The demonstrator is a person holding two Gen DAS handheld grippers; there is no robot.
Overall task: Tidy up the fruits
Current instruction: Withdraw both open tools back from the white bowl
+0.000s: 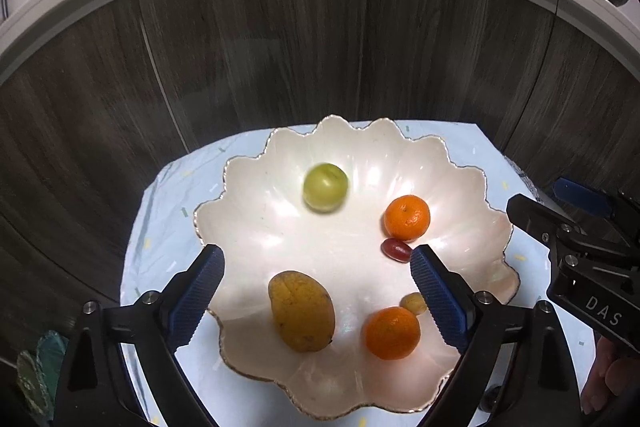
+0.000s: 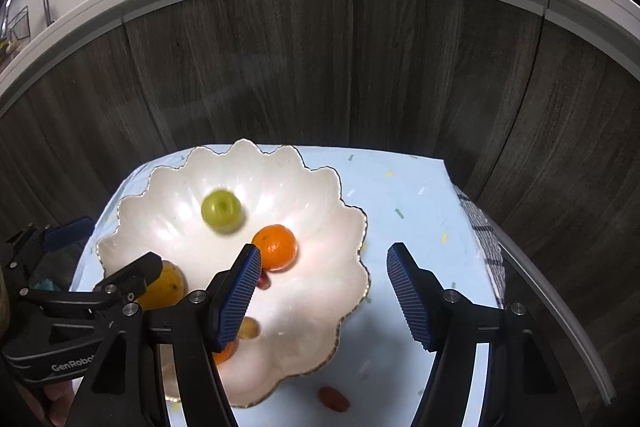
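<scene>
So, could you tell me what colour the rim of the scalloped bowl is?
Gold, a thin line edging the pearly white bowl; clearest in the left wrist view.

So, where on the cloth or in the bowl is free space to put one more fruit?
Free: the blue cloth right of the scalloped bowl, up to the checked towel; also the bowl's left inner slope beside the green fruit. Crowded: the near right part, where two oranges, a red grape and the mango lie.
</scene>
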